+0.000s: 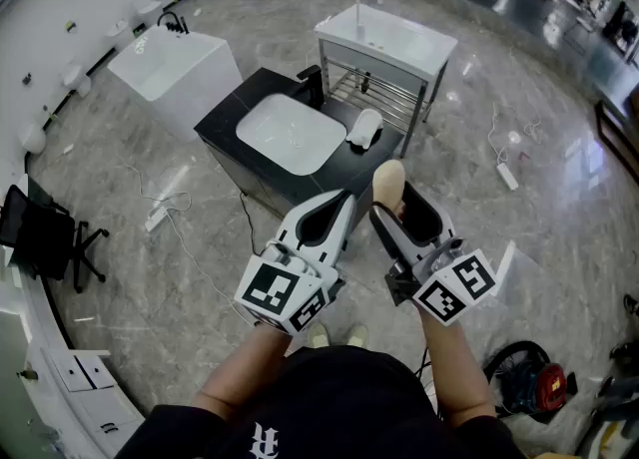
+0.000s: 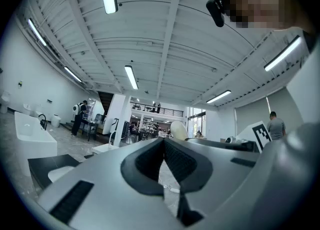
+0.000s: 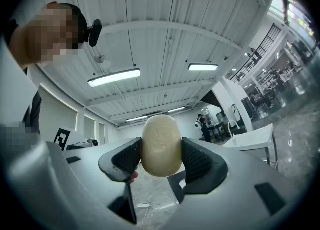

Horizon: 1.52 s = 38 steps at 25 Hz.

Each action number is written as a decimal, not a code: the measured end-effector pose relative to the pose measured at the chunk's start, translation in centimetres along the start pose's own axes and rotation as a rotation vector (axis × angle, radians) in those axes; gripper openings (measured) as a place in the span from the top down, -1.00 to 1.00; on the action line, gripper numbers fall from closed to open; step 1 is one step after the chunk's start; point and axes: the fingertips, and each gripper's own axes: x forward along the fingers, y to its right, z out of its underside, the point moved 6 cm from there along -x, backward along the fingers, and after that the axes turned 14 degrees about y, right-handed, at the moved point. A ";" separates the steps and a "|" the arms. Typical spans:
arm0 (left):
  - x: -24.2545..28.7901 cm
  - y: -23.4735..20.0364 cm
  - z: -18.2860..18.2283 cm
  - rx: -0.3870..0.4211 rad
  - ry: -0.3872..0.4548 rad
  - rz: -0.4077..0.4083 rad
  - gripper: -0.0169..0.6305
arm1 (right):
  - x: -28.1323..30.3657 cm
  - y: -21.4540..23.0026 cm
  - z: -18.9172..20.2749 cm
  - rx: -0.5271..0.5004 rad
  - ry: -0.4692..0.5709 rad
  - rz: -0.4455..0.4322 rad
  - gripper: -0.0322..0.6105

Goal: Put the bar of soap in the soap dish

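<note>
1. Both bare forearms reach forward from the person's body, side by side over the marble floor (image 1: 519,128). Each hand holds its gripper pointing away toward the far sinks.
2. The right gripper (image 3: 161,150) is clamped on the bar of soap (image 3: 161,145). Its two dark pads press the pale oval bar from either side, and the bar stands on end with its top above the jaws.
3. The left gripper (image 2: 164,144) has its jaws drawn together at the tips, with nothing between them. It sits just left of the right gripper, close but apart.
4. The soap is in the air, nearer the person than the black counter (image 1: 225,128).
5. The white soap dish (image 1: 364,128) rests on that counter, just right of the white basin (image 1: 290,134). It is well apart from the soap.
</note>
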 end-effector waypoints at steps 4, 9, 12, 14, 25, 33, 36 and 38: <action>0.0 0.3 0.2 -0.002 0.002 0.000 0.93 | -0.3 0.0 -0.2 -0.004 0.001 -0.003 0.14; -0.3 0.3 0.5 -0.006 -0.001 -0.005 0.93 | -0.6 0.1 -0.3 0.027 0.006 -0.008 0.14; -0.3 0.4 0.7 -0.009 -0.007 -0.008 0.93 | -0.9 0.5 -0.6 0.057 0.022 0.007 0.14; -0.3 0.5 0.8 -0.010 -0.011 -0.008 0.92 | -1.2 0.8 -0.7 0.068 0.028 0.018 0.14; -0.3 0.9 1.6 -0.003 -0.008 -0.033 0.93 | -2.4 2.1 -0.3 0.105 0.027 0.031 0.14; 0.5 1.3 2.0 0.015 -0.006 -0.074 0.93 | -2.9 4.0 -1.3 0.166 0.055 0.023 0.14; 0.8 1.6 2.3 0.023 -0.012 -0.079 0.93 | -3.1 4.7 -1.1 0.195 0.061 0.023 0.14; 1.0 1.6 2.6 0.024 -0.018 -0.083 0.92 | -3.0 5.2 -0.9 0.215 0.062 0.029 0.14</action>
